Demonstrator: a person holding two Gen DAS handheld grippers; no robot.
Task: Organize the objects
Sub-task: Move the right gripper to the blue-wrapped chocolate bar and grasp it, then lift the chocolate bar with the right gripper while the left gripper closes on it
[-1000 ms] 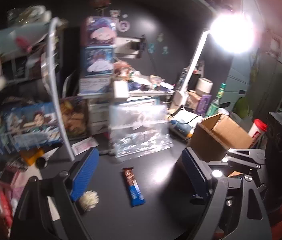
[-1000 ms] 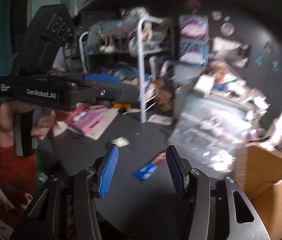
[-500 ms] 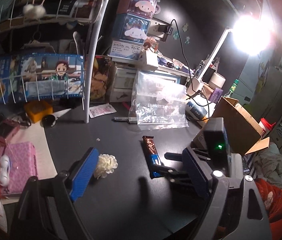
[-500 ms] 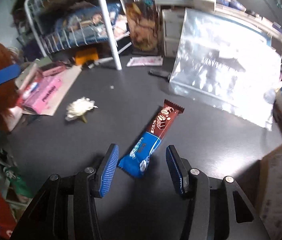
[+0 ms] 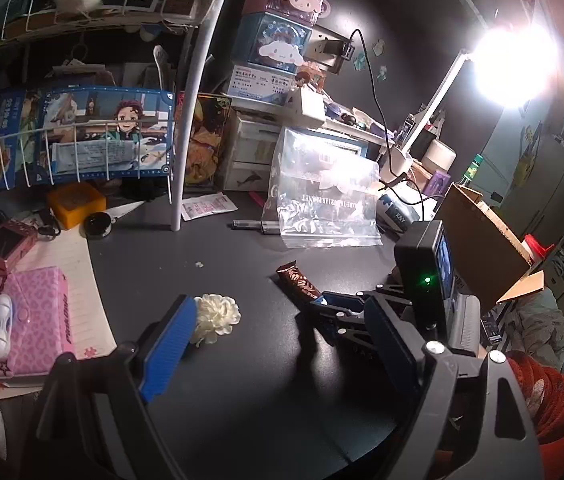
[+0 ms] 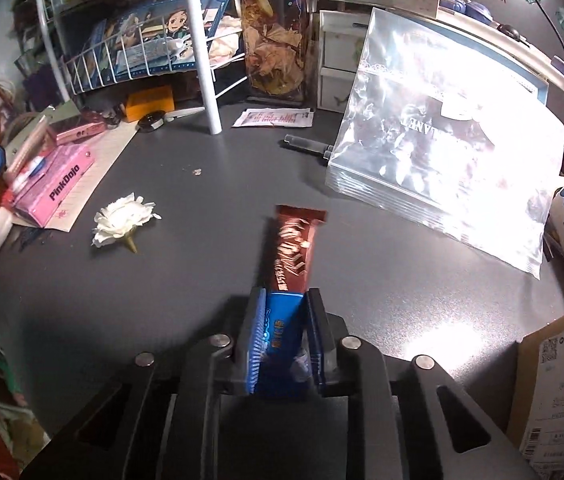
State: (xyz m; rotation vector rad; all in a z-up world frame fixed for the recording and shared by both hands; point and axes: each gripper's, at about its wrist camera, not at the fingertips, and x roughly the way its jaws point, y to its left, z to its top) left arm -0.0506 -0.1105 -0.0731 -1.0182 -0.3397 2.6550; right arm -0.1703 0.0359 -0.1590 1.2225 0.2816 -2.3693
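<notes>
**Q:** Where is the snack bar, and what is your tool doing to it?

**A:** My right gripper [image 6: 283,332] is clenched on the blue end of the bar [image 6: 291,248]. The brown end sticks out ahead of the fingers, over the dark desk [image 6: 202,280]. My left gripper [image 5: 278,344] hangs apart with its jaws wide and nothing between them; a white flower [image 5: 216,316] lies just beside its left finger.

**Q:** How do you expect the bar to handle?

**A:** Light, I judge, with a slick, crinkly foil wrapper and a stiff but breakable core. I hold it across its narrow width near one end, so the long free end may sag or swing. A hold nearer the middle would be steadier. Too hard a squeeze could crush it.

**Q:** What does each camera give you that the other lacks?

**A:** The right view shows the pads pressing both sides of the wrapper, and the clear bag [image 6: 445,152] leaning behind. The left view shows my right tool from the side, the brown end poking past it, plus an open carton [image 5: 481,252] at the right and a bright lamp [image 5: 509,64]. Whether the bar is clear of the desk, neither view settles.
</notes>
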